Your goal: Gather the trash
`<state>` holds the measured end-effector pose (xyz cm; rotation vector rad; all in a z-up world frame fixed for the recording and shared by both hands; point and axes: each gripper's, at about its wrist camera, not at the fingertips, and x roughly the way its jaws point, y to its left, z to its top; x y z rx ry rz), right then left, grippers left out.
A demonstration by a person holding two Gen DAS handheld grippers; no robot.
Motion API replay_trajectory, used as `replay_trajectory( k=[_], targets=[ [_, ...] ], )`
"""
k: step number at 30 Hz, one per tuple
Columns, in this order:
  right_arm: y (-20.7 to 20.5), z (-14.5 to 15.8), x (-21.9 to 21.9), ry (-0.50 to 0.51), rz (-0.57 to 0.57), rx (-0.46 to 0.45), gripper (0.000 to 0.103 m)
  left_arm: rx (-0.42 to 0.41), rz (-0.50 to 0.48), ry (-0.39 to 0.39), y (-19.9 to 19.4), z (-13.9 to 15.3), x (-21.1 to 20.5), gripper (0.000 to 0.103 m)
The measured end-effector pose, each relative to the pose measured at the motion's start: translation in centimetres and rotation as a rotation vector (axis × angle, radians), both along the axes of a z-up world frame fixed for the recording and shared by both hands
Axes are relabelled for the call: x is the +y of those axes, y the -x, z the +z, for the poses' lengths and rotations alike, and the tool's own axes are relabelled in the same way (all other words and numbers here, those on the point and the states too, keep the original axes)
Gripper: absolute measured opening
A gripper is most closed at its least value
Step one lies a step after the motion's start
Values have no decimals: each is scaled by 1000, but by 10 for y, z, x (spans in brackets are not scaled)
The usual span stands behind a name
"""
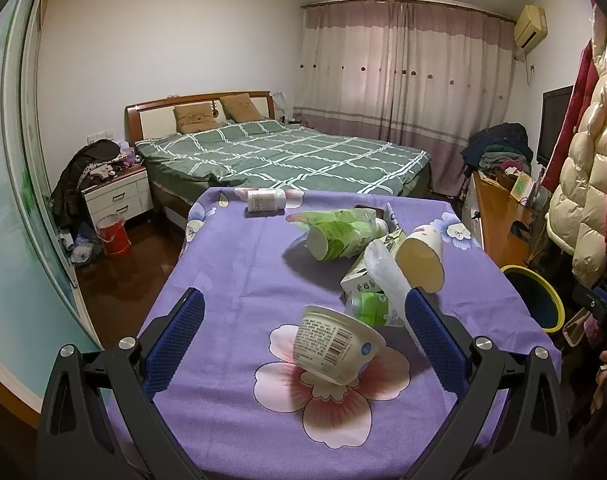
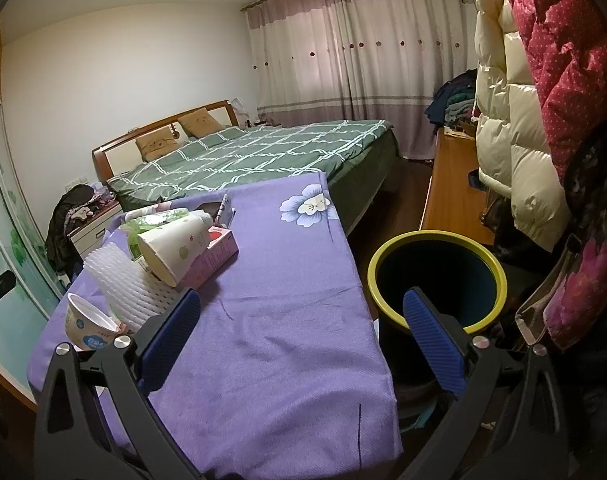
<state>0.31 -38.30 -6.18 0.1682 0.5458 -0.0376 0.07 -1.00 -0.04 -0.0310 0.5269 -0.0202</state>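
Left gripper (image 1: 303, 320) wide apart, lower frame, flanking tipped white printed yogurt cup (image 1: 335, 346), mouth facing lower right; right gripper (image 2: 301, 322) likewise wide, empty.

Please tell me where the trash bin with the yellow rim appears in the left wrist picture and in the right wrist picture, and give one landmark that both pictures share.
Left wrist view: the trash bin is at the right edge, beside the table, partly cut off by the hanging coats.
Right wrist view: the trash bin is right of centre, its opening seen behind the right gripper.
Shared landmark: the green checked bed behind the table.
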Motion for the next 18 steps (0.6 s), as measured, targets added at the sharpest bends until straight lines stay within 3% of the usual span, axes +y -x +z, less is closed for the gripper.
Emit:
replay_trajectory(
  k=[18],
  targets=[
    [-8, -4, 7, 1, 6, 13, 97, 18, -4, -3, -6, -6, 0, 99]
  ],
)
